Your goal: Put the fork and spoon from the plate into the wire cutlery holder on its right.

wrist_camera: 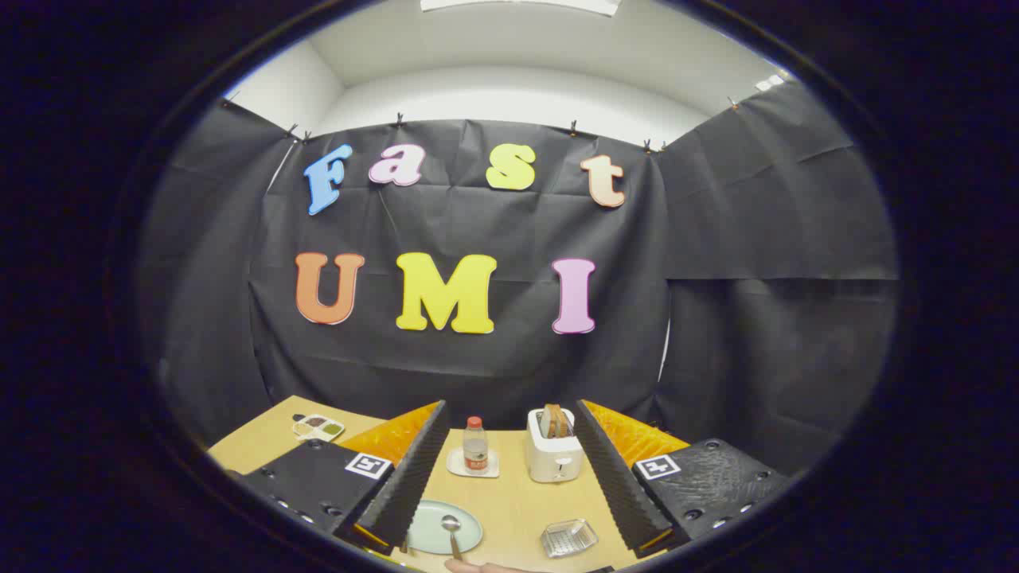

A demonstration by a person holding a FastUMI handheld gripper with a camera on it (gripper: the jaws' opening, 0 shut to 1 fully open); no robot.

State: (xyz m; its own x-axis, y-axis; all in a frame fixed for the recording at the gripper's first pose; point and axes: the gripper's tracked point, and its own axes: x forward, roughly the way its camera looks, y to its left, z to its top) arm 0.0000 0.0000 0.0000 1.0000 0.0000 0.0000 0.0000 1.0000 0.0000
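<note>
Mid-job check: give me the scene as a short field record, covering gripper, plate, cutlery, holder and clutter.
gripper: open, fingers spread, holding nothing
plate: between the fingers, near the left one
spoon: on the plate
fork: cannot tell
wire cutlery holder: right of the plate, looks empty
toaster: beyond the holder, bread in it
bottle: on a small dish, left of toaster
table: wooden

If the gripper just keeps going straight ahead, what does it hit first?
Probably the toaster or the water bottle beside it; depth is unclear. The open gripper points between them, above the plate with the spoon.
</note>
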